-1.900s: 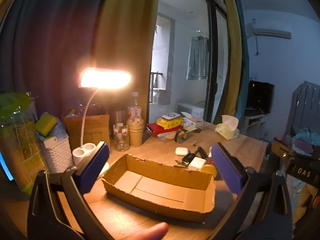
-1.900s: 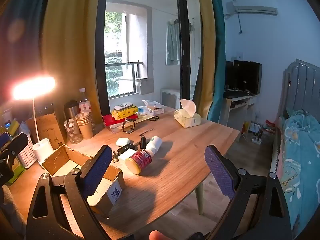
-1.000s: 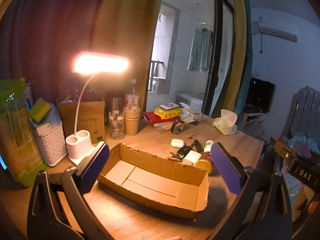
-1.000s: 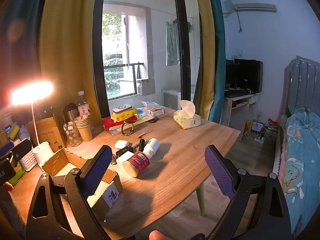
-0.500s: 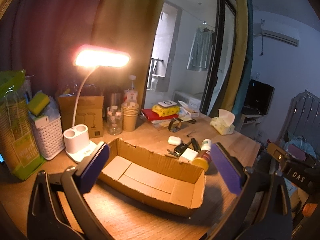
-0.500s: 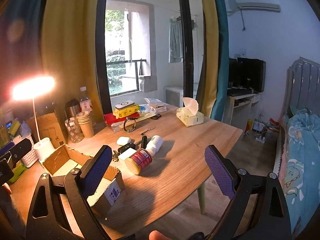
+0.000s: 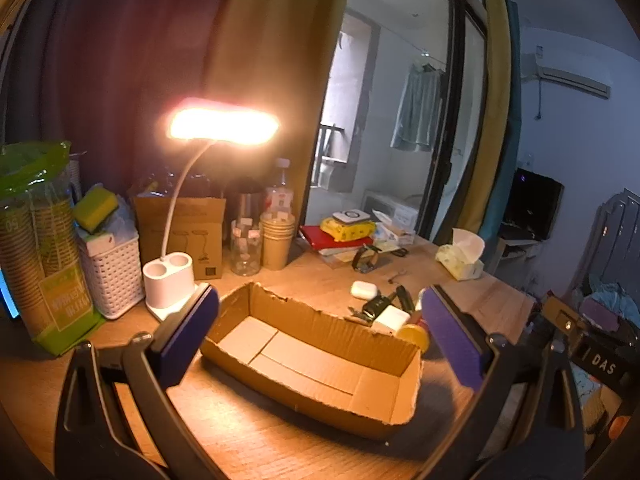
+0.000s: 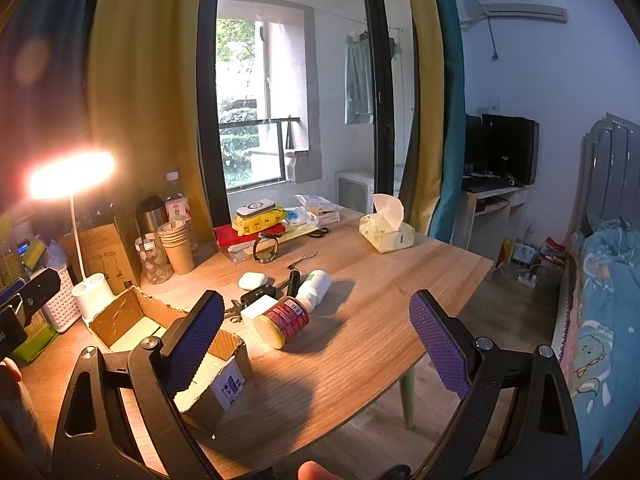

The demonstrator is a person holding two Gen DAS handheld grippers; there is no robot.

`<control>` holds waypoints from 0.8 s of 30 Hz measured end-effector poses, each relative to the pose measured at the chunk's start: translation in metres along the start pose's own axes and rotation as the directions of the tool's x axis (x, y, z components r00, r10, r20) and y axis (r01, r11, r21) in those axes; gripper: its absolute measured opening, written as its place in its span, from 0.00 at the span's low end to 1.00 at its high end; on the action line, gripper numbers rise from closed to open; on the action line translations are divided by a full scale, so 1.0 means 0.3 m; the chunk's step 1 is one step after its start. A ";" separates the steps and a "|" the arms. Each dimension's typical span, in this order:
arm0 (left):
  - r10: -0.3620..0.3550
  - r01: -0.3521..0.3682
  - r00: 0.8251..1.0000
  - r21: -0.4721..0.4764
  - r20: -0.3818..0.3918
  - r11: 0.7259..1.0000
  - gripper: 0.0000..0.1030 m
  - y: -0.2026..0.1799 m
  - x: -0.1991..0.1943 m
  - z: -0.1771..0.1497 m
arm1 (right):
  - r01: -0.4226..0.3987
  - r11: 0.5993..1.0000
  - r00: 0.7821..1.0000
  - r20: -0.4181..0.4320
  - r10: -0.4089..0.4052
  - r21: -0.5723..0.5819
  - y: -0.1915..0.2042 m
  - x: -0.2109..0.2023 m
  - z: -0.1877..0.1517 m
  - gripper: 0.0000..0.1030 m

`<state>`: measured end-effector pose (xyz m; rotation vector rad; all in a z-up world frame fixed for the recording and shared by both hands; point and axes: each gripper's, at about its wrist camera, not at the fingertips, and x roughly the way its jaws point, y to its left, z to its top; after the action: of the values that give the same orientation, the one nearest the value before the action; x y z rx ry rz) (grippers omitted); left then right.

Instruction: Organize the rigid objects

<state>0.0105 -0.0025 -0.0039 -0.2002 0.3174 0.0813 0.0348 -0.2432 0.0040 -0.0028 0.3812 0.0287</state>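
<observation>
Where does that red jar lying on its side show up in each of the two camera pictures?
Left wrist view: the red jar is at right of centre, only its yellow lid end peeking over the far rim of the cardboard box, beside the right finger.
Right wrist view: the whole jar lies at centre, lid toward the camera, just right of the box.
Shared landmark: the tissue box at the table's far side.
</observation>
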 end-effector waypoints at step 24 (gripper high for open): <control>-0.001 0.001 1.000 -0.008 0.002 1.000 0.99 0.007 0.024 -0.004 | -0.007 1.000 1.000 -0.018 0.007 0.002 -0.005 0.024 -0.005 0.93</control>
<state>0.0168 -0.0004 -0.0078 -0.2076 0.3151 0.0821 0.0411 -0.2444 -0.0001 0.0000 0.3989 0.0350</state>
